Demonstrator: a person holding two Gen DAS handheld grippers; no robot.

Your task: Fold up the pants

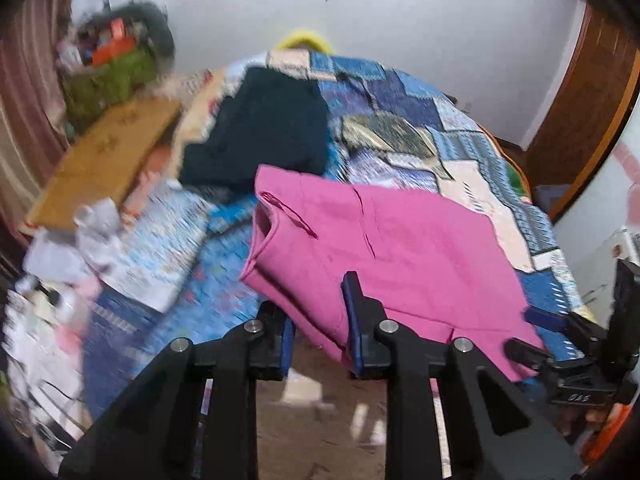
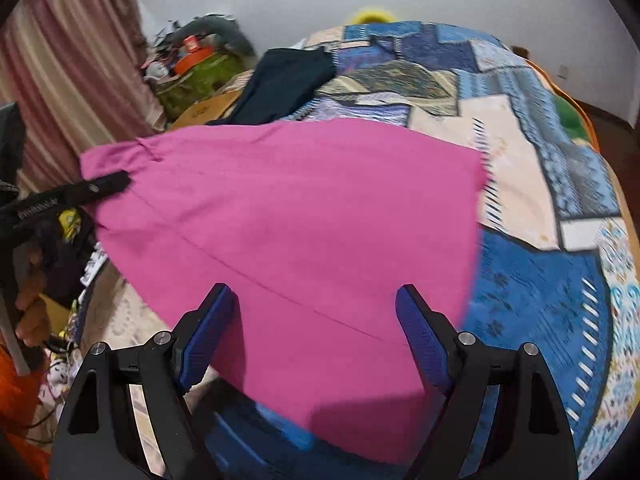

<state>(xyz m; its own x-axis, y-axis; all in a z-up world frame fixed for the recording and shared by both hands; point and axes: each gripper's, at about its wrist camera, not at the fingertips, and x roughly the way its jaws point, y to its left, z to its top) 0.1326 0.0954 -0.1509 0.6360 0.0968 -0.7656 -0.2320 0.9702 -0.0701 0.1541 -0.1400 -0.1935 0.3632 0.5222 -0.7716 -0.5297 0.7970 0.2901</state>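
The pink pants (image 1: 384, 248) lie folded on the patchwork bed cover, their near edge hanging over the bed's front. In the left wrist view my left gripper (image 1: 320, 332) is narrowly open, its fingers on either side of the pants' near left corner. In the right wrist view the pants (image 2: 304, 216) fill the middle; my right gripper (image 2: 316, 328) is wide open, with the cloth's near edge between its blue pads (image 2: 420, 336). The left gripper's finger also shows in the right wrist view (image 2: 96, 188), over the pants' left end. The right gripper shows in the left wrist view (image 1: 560, 344), at the pants' right corner.
A dark folded garment (image 1: 264, 136) lies further back on the bed (image 1: 460, 152). A cardboard box (image 1: 108, 156) and a cluttered green bin (image 1: 108, 80) stand at the left, beside a striped curtain (image 2: 68, 80). Papers and clutter (image 1: 60, 280) lie at the bed's near left.
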